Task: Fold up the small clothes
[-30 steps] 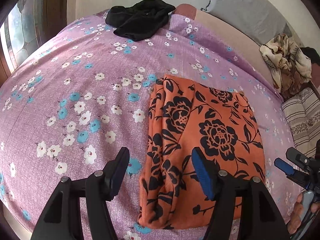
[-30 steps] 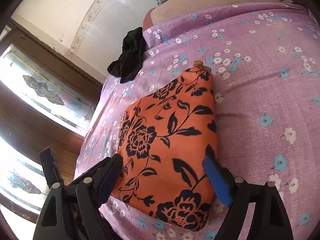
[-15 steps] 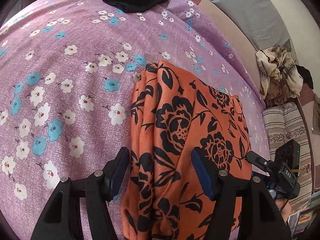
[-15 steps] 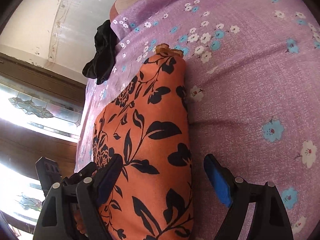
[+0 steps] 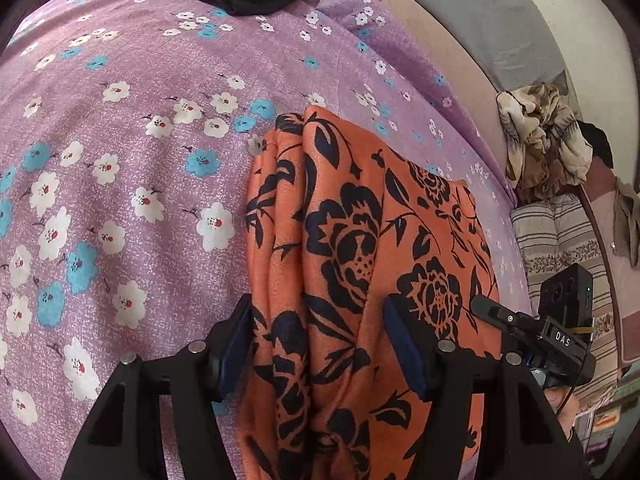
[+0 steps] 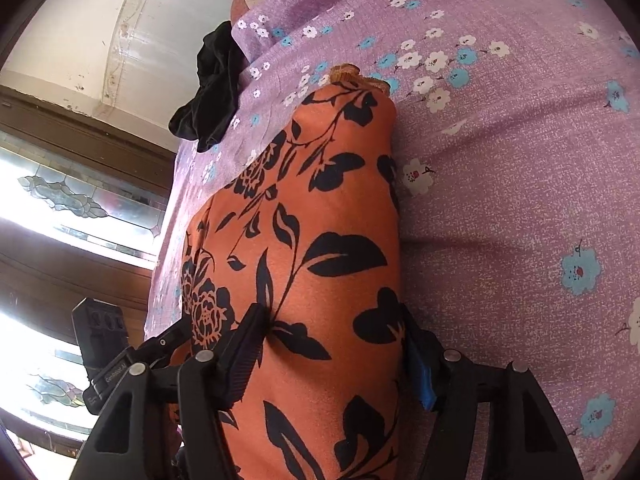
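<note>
cloth (image 5: 360, 264) on bed (image 5: 120, 160), long axis near-to-far | left gripper (image 5: 320, 344) astride near-left edge, right gripper (image 6: 336, 344) near-right edge | both jaws just closing, pads meeting fabric, grip unconfirmed

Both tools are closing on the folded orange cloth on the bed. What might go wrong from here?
1. The left tool straddles a bunched ridge of the orange cloth, so it may catch only some layers and the fold could open.
2. The right tool has just been closing across the cloth's full width beside the purple sheet; its outer pad might pinch the sheet too.
</note>
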Demonstrator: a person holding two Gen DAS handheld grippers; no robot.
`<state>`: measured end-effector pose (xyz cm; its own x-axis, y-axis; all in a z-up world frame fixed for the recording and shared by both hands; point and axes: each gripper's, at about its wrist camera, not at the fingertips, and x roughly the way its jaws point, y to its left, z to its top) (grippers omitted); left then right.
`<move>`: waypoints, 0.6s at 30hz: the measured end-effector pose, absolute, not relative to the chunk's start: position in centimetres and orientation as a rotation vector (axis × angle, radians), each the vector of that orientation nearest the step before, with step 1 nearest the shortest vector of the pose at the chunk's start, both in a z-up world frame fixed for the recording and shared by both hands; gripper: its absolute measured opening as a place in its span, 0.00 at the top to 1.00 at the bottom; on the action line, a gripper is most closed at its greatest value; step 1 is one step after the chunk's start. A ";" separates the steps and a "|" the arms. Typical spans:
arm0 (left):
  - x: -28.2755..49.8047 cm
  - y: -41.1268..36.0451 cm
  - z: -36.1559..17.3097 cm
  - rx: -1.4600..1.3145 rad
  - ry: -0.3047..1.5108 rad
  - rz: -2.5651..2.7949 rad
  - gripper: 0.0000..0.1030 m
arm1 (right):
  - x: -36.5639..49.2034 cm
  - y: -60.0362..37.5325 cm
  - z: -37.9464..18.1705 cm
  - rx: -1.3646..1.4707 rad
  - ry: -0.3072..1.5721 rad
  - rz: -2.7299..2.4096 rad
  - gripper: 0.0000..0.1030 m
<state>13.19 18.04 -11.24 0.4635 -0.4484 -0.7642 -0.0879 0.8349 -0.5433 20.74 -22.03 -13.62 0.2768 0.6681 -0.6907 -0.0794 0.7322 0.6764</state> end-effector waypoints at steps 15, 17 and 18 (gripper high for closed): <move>10.2 16.7 -5.2 -0.599 0.918 -0.340 0.75 | 18.0 -21.4 -6.1 0.436 1.047 0.598 0.69; 10.0 15.8 -3.7 -0.587 0.894 -0.356 0.75 | 17.3 -22.1 -4.4 0.436 1.015 0.606 0.69; 10.0 15.2 -2.9 -0.578 0.884 -0.363 0.75 | 17.1 -22.5 -3.6 0.434 0.999 0.609 0.69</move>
